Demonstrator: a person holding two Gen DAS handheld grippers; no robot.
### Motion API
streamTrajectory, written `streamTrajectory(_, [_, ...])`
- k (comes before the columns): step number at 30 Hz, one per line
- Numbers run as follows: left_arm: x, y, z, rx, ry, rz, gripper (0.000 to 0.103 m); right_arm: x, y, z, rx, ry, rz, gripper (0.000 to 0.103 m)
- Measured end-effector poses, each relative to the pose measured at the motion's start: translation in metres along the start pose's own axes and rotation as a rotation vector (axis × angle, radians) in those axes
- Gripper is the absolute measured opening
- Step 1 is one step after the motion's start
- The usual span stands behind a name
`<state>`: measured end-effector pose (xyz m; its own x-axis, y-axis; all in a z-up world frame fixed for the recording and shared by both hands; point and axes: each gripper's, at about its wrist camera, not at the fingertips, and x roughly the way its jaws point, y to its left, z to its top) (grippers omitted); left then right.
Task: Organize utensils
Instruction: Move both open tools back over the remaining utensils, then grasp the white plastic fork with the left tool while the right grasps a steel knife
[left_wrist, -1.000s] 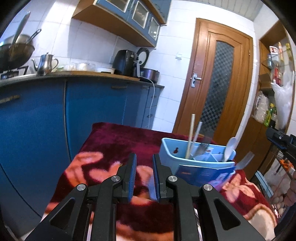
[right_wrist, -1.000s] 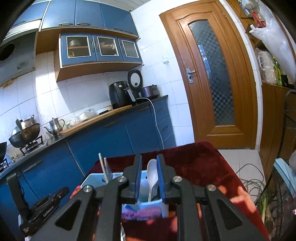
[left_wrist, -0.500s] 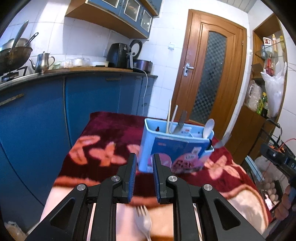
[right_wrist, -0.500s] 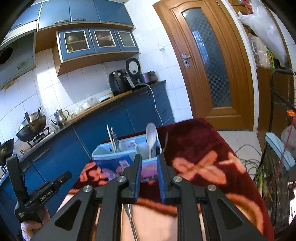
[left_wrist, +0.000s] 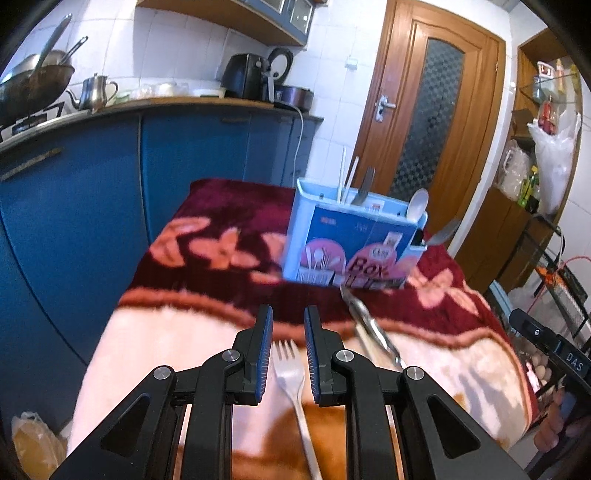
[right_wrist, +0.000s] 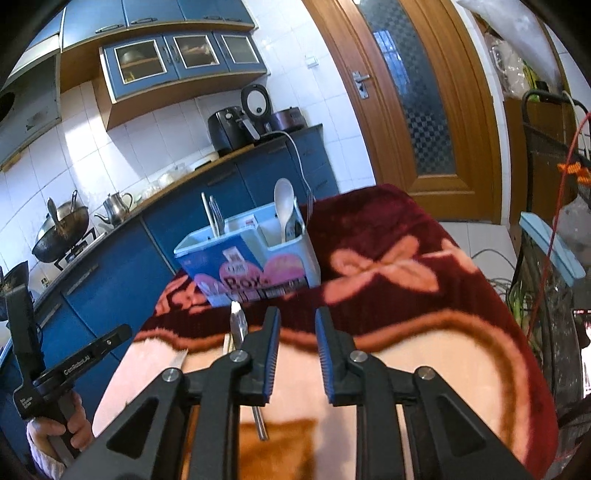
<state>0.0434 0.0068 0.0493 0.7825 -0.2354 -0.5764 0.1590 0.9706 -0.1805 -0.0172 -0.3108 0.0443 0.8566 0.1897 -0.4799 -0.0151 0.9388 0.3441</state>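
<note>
A light blue utensil box (left_wrist: 351, 240) stands on the red and pink blanket (left_wrist: 184, 332); it also shows in the right wrist view (right_wrist: 251, 258). It holds chopsticks (left_wrist: 345, 177), a white spoon (left_wrist: 417, 203) and metal utensils. A white fork (left_wrist: 295, 387) lies on the blanket right below my left gripper (left_wrist: 288, 321), which is open and empty. A metal utensil (left_wrist: 373, 328) lies to its right, and shows in the right wrist view (right_wrist: 238, 325). My right gripper (right_wrist: 297, 321) is open and empty above the blanket.
Blue kitchen cabinets (left_wrist: 92, 177) with a wok (left_wrist: 33, 88) and kettle (left_wrist: 94, 92) run along the left. A wooden door (left_wrist: 432, 122) is behind the table. A wire rack (right_wrist: 546, 155) stands at the right. The blanket's edges drop off on both sides.
Both grippers have pulled back from the box and tilted down. The fork and the metal utensil on the blanket have come into view. The jaws have opened a little wider.
</note>
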Motion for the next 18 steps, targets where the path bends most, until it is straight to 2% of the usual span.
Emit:
streamTrajectory(11, [0.016,-0.005,-0.024,0.005,0.13,0.002,0.018,0.006,-0.016,-0.025,0.02,0.081,-0.006,0.023])
streamTrajectory(18, [0.028,-0.008,-0.033,0.001,0.216,0.001,0.018,0.008,-0.025,-0.031,0.039,0.1,-0.014,0.026])
